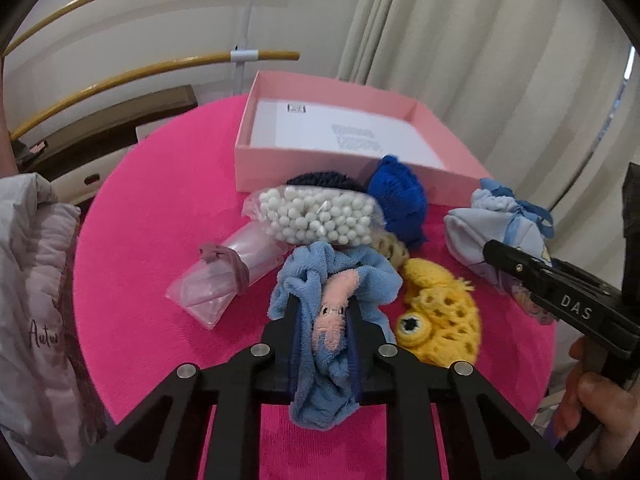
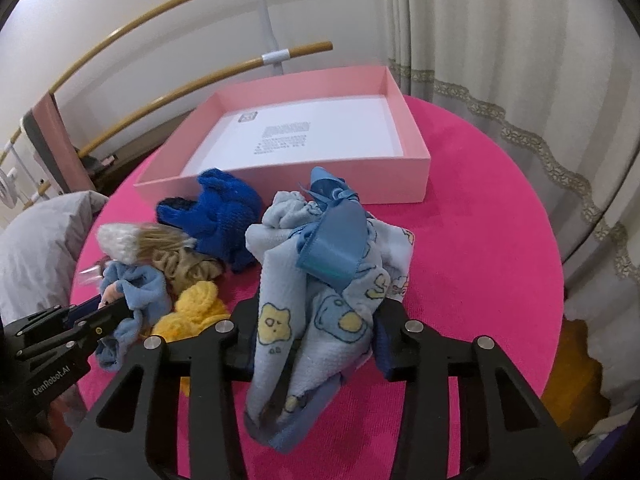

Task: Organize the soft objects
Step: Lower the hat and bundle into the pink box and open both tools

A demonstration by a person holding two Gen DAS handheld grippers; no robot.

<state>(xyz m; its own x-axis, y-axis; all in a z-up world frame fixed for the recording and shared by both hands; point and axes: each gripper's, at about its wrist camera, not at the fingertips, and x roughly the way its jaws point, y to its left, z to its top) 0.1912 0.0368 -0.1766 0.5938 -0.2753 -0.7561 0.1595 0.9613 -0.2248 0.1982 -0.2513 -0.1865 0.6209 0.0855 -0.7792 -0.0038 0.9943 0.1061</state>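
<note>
My left gripper [image 1: 320, 312] is shut on a light blue fleece toy with a pink patch [image 1: 332, 280], also seen in the right wrist view [image 2: 136, 292]. My right gripper [image 2: 316, 312] is shut on a pale blue printed cloth tied with a blue ribbon [image 2: 332, 264], which shows in the left wrist view [image 1: 496, 236]. Between them lie a yellow crocheted toy [image 1: 440, 316], a dark blue knitted piece [image 1: 400, 204], a beige scrunchie [image 2: 188, 268] and a bag of white beads [image 1: 320, 220]. An open pink box [image 2: 288, 184] stands behind them.
Everything rests on a round table with a hot pink cover [image 2: 480, 240]. Curtains [image 2: 520, 60] hang at the back right. A bent-wood rack [image 1: 140, 76] stands behind the table on the left. A grey padded jacket [image 1: 32, 280] lies at the left edge.
</note>
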